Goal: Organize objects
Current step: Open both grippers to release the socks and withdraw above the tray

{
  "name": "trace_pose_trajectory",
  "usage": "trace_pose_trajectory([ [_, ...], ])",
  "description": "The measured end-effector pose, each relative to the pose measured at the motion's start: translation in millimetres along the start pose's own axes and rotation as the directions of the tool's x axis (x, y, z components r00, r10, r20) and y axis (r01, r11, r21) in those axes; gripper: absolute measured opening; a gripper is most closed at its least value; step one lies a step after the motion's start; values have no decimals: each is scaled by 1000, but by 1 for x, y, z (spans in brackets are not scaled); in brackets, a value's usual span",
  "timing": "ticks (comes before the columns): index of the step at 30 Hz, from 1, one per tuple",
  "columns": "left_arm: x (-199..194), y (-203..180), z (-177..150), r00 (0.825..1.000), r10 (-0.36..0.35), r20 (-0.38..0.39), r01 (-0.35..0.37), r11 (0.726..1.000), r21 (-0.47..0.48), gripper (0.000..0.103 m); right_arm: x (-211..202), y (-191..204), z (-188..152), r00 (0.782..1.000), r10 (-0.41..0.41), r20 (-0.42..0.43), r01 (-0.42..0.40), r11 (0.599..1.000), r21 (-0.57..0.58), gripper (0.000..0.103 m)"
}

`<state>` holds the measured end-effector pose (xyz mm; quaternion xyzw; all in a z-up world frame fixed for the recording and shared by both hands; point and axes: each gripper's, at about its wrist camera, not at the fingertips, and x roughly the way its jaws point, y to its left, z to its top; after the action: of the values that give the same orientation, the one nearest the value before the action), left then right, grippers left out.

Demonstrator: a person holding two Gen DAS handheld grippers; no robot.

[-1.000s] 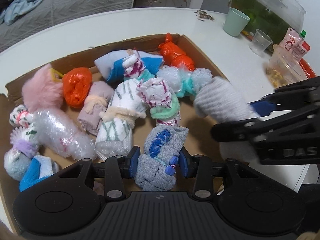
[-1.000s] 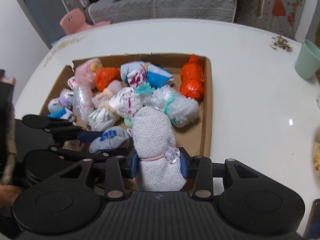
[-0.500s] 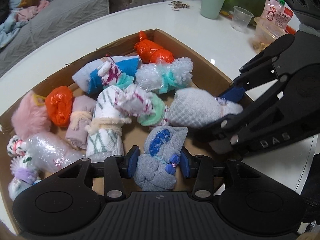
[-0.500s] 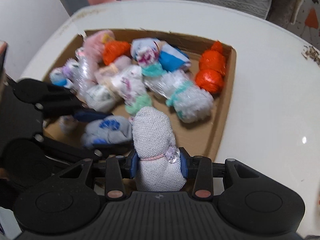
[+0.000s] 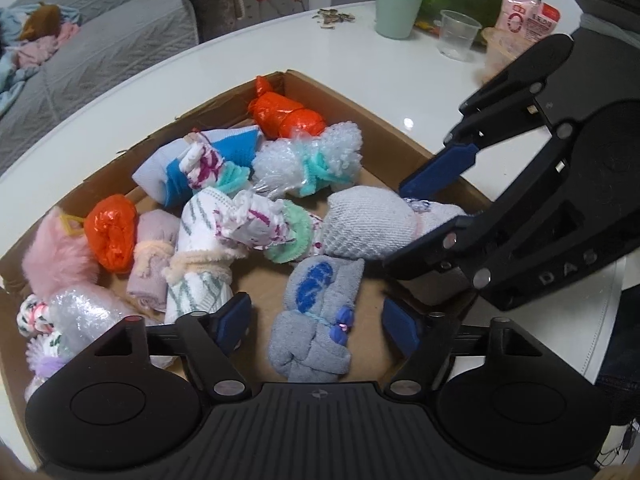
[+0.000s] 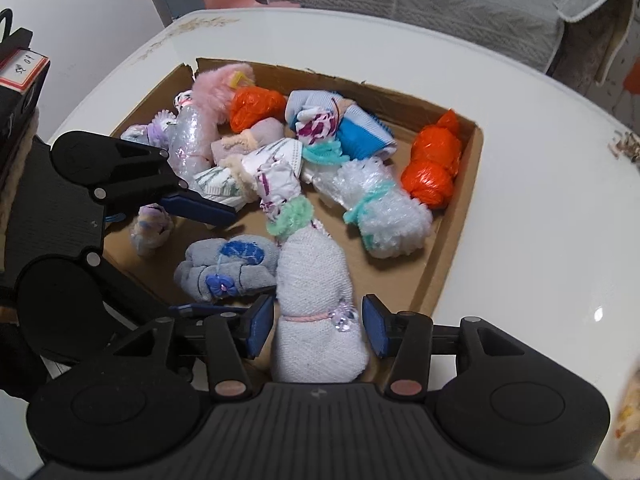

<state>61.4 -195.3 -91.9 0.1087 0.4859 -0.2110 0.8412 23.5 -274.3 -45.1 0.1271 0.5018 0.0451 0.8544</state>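
A shallow cardboard box (image 5: 404, 140) (image 6: 452, 256) on a white table holds several rolled socks and wrapped bundles. A grey sock roll with a blue patch (image 5: 316, 316) (image 6: 228, 266) lies on the box floor between the spread fingers of my left gripper (image 5: 318, 324), which is open. A pale grey knit roll with a pink tie (image 6: 314, 312) (image 5: 372, 224) lies beside it, between the spread fingers of my right gripper (image 6: 318, 330), which is open too. Each gripper shows in the other's view: the right one (image 5: 448, 196), the left one (image 6: 200, 256).
Orange bundles (image 5: 286, 114) (image 5: 112, 232), a bubble-wrap roll with teal tie (image 5: 312, 160), a pink fluffy roll (image 5: 52, 256) and patterned socks fill the box. A green cup (image 5: 398, 10), a clear cup (image 5: 458, 34) and snack packs (image 5: 520, 12) stand on the table. A grey sofa is behind.
Both grippers were shut on their sock rolls; both have now opened. The two rolls now rest on the box floor, side by side.
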Motion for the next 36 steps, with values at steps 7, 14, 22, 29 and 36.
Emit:
trace_pose_trajectory([
  [7, -16, -2, -7, 1000, 19, -10, -20, 999, -50, 88, 0, 2, -1, 1000, -21, -1, 21, 999, -40, 49],
  [14, -42, 12, -22, 996, 89, -31, -94, 961, -258, 99, -12, 7, 4, 998, -25, 53, 23, 999, 28, 58],
  [22, -73, 42, -39, 981, 190, -24, -184, 896, -405, 102, -14, 33, 5, 996, -40, 82, 36, 998, 48, 59],
  [29, -89, 55, -44, 968, 249, -19, -223, 826, -518, 102, -21, 40, 9, 990, -61, 129, 36, 982, 185, 62],
  [36, -104, 47, -52, 960, 279, 10, -224, 790, -572, 102, -31, 51, -1, 977, -137, 164, 88, 957, 276, 65],
])
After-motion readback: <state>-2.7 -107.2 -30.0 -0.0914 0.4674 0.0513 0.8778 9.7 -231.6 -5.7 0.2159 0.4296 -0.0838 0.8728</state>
